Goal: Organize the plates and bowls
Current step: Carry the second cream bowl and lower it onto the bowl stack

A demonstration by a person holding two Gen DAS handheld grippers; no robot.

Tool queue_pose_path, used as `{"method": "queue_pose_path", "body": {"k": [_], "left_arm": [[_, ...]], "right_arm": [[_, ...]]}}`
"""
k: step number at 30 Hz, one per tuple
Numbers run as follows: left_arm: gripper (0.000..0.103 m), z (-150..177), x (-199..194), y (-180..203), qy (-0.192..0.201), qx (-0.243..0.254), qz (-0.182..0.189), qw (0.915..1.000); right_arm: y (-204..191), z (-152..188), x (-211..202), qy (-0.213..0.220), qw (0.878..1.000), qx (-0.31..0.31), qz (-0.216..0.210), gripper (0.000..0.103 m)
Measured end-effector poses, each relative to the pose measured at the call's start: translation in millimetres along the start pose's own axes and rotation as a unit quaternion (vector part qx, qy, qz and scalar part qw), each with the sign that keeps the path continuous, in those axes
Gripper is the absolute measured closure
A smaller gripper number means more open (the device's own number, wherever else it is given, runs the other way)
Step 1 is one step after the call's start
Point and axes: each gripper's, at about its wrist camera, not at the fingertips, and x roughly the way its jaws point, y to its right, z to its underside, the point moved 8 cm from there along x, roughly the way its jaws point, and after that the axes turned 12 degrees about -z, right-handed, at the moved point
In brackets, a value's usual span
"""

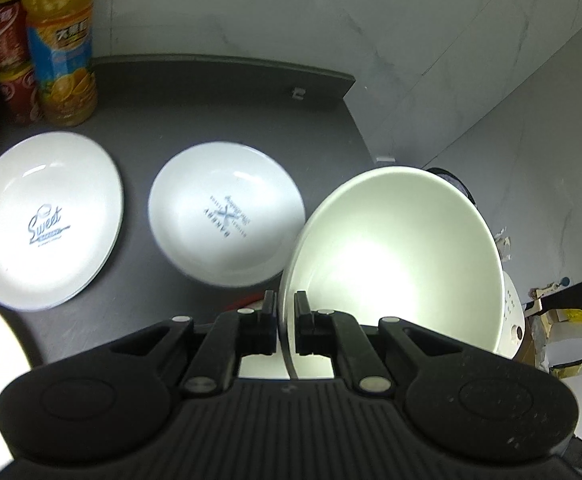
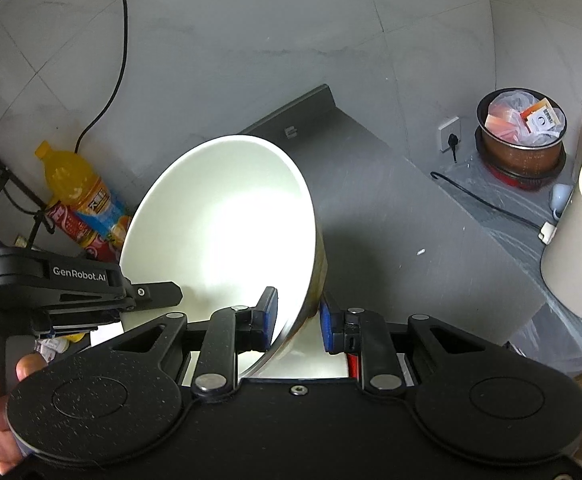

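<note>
My left gripper (image 1: 283,308) is clamped on the rim of a white bowl (image 1: 395,260), holding it tilted above the dark countertop (image 1: 219,96). My right gripper (image 2: 297,316) straddles the rim of the white bowl (image 2: 219,232); the inner pad touches the wall, the outer pad stands just apart, so the jaws are narrow but not fully closed. Just beside the bowl lies a white plate with crossed-utensil print (image 1: 227,212). Beyond that plate lies the "Sweet" plate (image 1: 47,220). An orange juice bottle (image 1: 63,48) and red cans (image 1: 9,52) stand behind the "Sweet" plate.
</note>
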Motion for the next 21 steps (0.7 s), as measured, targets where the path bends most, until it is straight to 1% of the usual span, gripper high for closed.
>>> {"method": "queue_pose_path", "body": {"k": [6,12,21], "left_arm": [[0.097,16,0,-19,-0.006,0.000,-0.007,1.0000],[0.097,35,7,-35,-0.025,0.011,-0.018,0.9995],[0.097,54,24,-50,-0.054,0.018,-0.024,0.9981]], "right_arm": [[-8,19,1,-0.010,1.000,0.001,0.001,0.081],[-12,36,7,-0.023,1.000,0.004,0.008,0.081],[-10,51,19,-0.035,0.999,0.003,0.021,0.081]]}}
